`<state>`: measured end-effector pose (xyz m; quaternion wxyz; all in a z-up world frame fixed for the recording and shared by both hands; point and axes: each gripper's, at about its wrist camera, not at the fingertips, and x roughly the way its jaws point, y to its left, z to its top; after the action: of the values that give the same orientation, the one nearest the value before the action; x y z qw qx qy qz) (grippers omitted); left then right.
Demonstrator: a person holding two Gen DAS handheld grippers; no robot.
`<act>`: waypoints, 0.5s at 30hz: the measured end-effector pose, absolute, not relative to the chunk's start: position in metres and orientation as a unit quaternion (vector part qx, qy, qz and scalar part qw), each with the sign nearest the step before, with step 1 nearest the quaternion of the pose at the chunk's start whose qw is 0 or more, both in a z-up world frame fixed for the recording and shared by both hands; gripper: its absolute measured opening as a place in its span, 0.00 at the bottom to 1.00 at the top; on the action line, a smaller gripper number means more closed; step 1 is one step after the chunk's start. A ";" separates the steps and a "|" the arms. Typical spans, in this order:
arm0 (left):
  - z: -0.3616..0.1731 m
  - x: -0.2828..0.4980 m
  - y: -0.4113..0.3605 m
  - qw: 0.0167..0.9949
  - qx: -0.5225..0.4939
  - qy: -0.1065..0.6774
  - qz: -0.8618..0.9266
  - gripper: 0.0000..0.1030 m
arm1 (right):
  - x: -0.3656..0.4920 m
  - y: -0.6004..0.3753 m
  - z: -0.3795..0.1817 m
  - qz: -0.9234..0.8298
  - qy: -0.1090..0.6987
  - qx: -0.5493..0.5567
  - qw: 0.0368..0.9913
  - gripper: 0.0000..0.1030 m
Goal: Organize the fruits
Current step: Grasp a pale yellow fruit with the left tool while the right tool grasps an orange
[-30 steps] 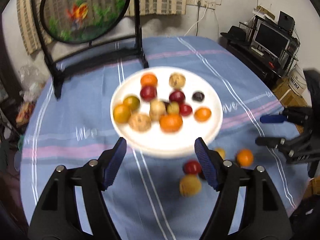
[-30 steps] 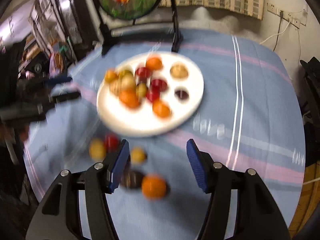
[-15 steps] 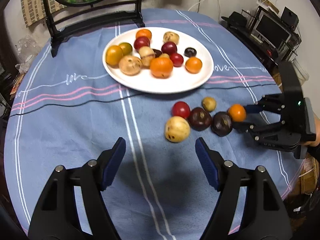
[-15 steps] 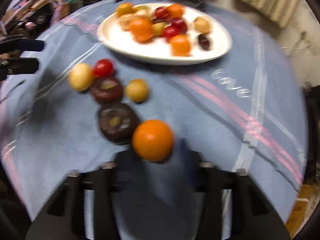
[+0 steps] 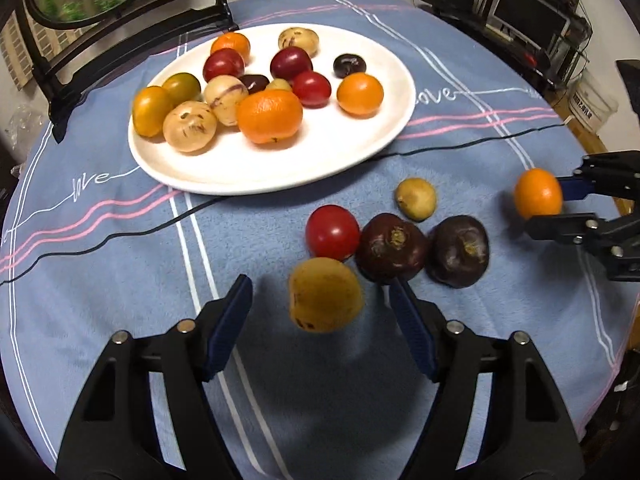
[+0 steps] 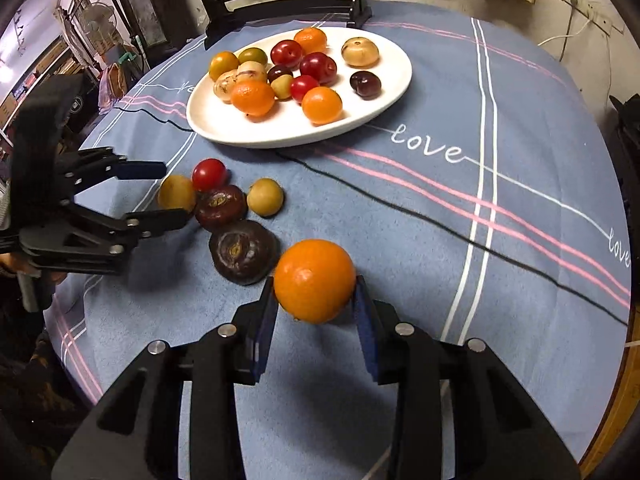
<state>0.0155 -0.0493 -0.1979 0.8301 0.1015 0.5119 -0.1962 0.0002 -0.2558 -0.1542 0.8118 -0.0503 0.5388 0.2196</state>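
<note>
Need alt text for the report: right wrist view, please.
The right gripper holds an orange between its pads above a blue tablecloth. Five loose fruits lie left, by the open left gripper; a white plate of fruit sits behind.

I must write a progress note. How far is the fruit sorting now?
Done: many fruits already lie on the white plate. In hand: the right tool grips an orange; the open left tool brackets a tan fruit. Left on the cloth: a red fruit, two dark purple fruits and a small yellowish fruit.
</note>
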 end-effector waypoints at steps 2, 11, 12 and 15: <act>-0.203 0.019 -0.049 0.824 0.097 0.519 -0.206 0.37 | -0.001 -0.255 -0.157 0.219 0.541 -0.048 0.811 0.36; -0.188 0.014 -0.035 0.830 0.081 0.513 -0.204 0.36 | -0.009 -0.254 -0.158 0.219 0.542 -0.031 0.811 0.36; -0.183 0.012 -0.034 0.834 0.081 0.510 -0.196 0.36 | -0.010 -0.253 -0.157 0.220 0.540 -0.028 0.812 0.36; -0.170 0.005 -0.034 0.845 0.092 0.496 -0.178 0.36 | -0.013 -0.248 -0.155 0.226 0.538 -0.018 0.812 0.36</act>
<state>0.0050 -0.0336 -0.1701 0.8447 0.0919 0.4962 -0.1781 -0.0133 -0.2479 -0.1550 0.8120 -0.0183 0.5379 0.2259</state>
